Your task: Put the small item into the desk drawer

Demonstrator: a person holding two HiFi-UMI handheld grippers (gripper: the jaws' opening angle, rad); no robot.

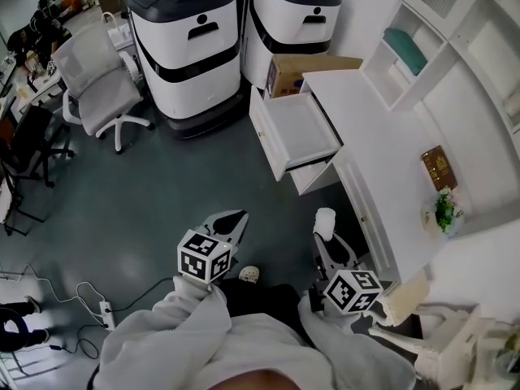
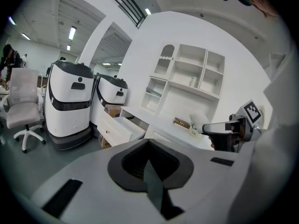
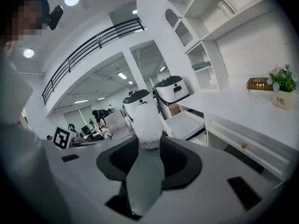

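Carries nothing in the left gripper [image 1: 236,219], jaws together, low at the left over the grey floor [image 1: 162,193]. Clamps the small white item [image 1: 325,220] in the right gripper [image 1: 326,236], jaws part-way apart on its lower end, long axis in line with them, top poking out ahead. Faces the open drawer [image 1: 299,130] ahead and slightly left of that item, well apart, jutting from the white desk [image 1: 382,128]. Favours the right gripper as nearer; probably calls for a forward reach over the drawer.
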